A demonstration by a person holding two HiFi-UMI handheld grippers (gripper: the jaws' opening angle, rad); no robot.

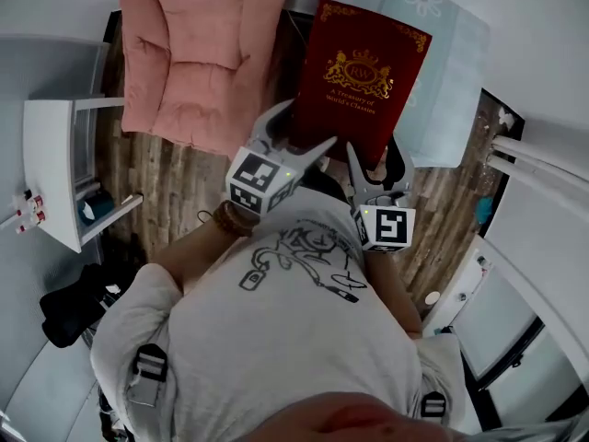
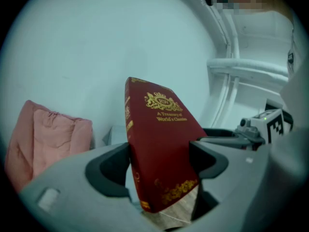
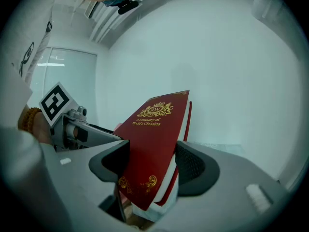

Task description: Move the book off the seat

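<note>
Two grippers carry one dark red hardcover book (image 1: pixel 361 81) with gold print, and both hold it only at its lower end. The left gripper (image 1: pixel 296 134) pinches the corner at the spine, its jaws pressed on the front and back cover. The right gripper (image 1: pixel 377 168) pinches the other lower corner, across the cover and the page edges. The book is in the air, tilted, just beside the soft pink armchair (image 1: pixel 198 53) on its right in the head view, and it does not rest on the armchair.

I think the main danger is the long free part above the jaws. It is heavy and it leans, so the book may turn in the pads and slip down to the wooden floor (image 1: pixel 179 178) in front of the armchair. If the two grippers move apart or at different speed, the book may twist and one corner may come free. On the page side the covers may also open.
</note>
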